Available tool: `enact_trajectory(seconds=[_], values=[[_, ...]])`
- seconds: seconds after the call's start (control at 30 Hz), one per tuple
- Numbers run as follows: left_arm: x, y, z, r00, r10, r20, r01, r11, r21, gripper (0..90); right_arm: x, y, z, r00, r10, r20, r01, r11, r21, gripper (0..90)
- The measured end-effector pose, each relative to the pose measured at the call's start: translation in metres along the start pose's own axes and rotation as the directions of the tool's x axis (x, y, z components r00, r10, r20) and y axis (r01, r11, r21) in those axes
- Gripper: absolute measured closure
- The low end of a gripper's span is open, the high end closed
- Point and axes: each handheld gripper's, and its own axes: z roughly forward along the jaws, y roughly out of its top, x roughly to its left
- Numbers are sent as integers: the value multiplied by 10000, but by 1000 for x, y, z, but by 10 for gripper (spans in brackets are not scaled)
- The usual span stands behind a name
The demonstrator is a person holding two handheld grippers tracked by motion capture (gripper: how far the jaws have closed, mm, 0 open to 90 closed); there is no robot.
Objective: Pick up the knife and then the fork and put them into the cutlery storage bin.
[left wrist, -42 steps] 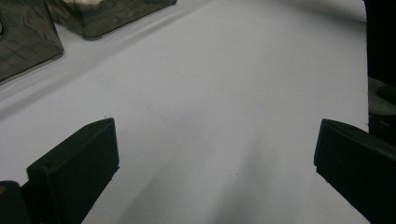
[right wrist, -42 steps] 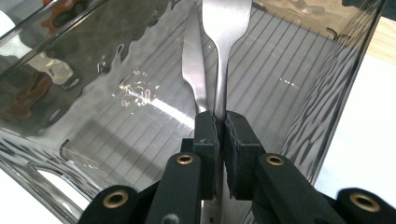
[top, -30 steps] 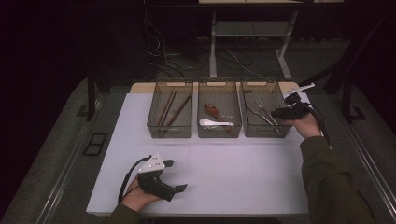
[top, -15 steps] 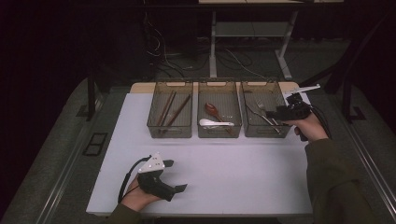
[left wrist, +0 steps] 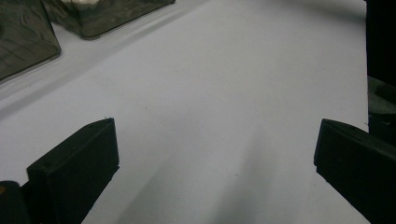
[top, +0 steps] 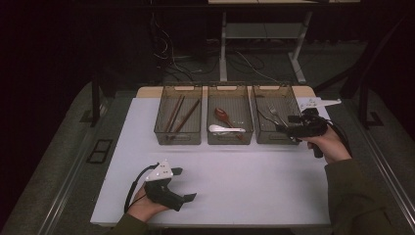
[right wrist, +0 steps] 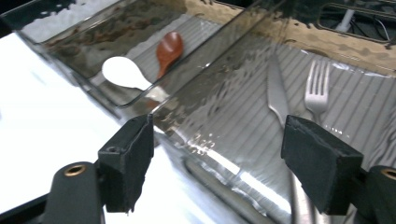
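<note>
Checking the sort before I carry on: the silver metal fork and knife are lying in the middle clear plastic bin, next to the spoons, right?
Not quite. The silver metal fork and knife lie in the right-hand clear plastic bin, as the right gripper view and the high view show. The middle clear plastic bin holds the brown wooden spoon and the white spoon.

Your metal fork & knife lie flat, side by side, in the rightmost clear bin, handles toward you.
</note>
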Motion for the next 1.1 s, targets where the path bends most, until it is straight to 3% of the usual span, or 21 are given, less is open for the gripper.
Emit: enact_trajectory(seconds=[0.3, 0.6, 1.1], values=[[0, 0, 0, 10000, 10, -7, -10, 10000, -21, 0, 23, -16, -12, 9975, -503, -489, 485, 9981, -389, 198], [0, 1, -1, 10000, 9, -18, -9, 10000, -38, 0, 43, -35, -11, 9931, -875, -782, 839, 9953, -488, 180], [-1, 1, -2, 10000, 53, 2, -53, 10000, -71, 0, 65, -65, -14, 9893, -1059, -1005, 979, 9918, -817, 176]])
